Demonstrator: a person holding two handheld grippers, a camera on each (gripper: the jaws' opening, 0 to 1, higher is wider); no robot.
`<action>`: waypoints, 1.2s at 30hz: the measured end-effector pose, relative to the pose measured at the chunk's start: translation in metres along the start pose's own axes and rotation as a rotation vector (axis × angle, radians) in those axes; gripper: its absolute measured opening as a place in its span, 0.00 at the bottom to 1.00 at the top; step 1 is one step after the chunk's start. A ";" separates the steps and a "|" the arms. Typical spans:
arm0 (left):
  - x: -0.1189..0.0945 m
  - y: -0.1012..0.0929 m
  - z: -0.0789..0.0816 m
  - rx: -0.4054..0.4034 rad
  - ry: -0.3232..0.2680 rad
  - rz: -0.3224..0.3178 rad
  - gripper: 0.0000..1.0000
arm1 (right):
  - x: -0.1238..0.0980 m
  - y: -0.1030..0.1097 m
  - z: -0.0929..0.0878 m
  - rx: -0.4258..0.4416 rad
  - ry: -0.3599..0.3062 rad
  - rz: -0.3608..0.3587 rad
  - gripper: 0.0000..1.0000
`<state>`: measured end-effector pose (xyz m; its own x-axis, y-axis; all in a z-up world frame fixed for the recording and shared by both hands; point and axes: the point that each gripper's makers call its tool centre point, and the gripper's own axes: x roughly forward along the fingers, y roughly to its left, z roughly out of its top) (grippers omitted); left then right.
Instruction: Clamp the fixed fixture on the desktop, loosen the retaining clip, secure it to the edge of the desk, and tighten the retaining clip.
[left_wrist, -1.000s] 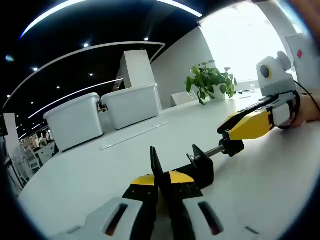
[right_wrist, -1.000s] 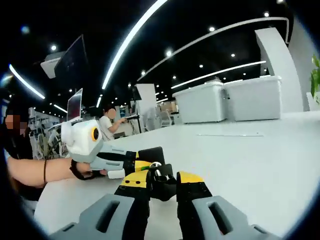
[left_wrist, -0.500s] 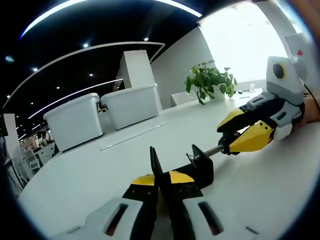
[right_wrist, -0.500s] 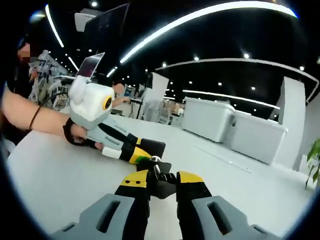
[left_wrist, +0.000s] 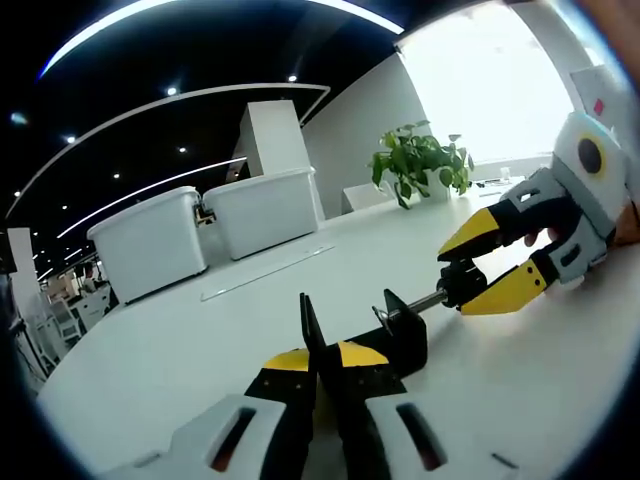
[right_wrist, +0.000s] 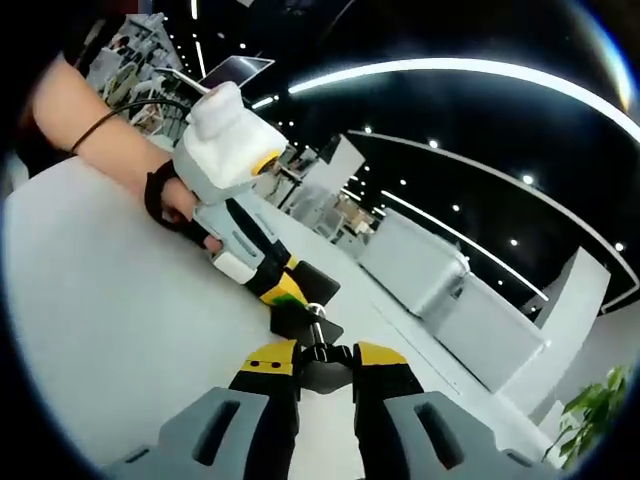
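At the bottom centre of the left gripper view my left tongs (left_wrist: 318, 375) stay pinched on the body of the black fixture (left_wrist: 400, 335), which lies on the white worktop (left_wrist: 180, 350). Its screw runs right to the knob (left_wrist: 462, 284), where my right tongs (left_wrist: 478, 268) grip and have rolled about a quarter turn, so I judge the retaining clip is loosening. Beyond, upper left, stand two white bins (left_wrist: 205, 230).

left hand-held gripper (left_wrist: 318, 352) gripping black clamp (left_wrist: 398, 335), white desk (left_wrist: 200, 340)
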<state>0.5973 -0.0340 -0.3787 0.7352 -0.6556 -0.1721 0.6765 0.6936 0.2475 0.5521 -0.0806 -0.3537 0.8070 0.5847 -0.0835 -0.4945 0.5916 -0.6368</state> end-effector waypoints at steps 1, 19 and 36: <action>-0.001 -0.001 0.000 0.001 0.000 0.000 0.06 | 0.000 -0.001 0.000 0.006 -0.001 0.000 0.19; -0.004 -0.003 -0.001 0.000 0.001 0.000 0.06 | -0.003 -0.018 -0.015 0.809 -0.038 0.097 0.23; -0.002 0.000 -0.001 -0.002 0.002 0.004 0.06 | -0.001 -0.012 -0.012 0.780 -0.044 0.100 0.22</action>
<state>0.5962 -0.0324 -0.3794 0.7378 -0.6524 -0.1734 0.6739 0.6966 0.2462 0.5610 -0.0949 -0.3546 0.7413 0.6674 -0.0711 -0.6610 0.7443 0.0958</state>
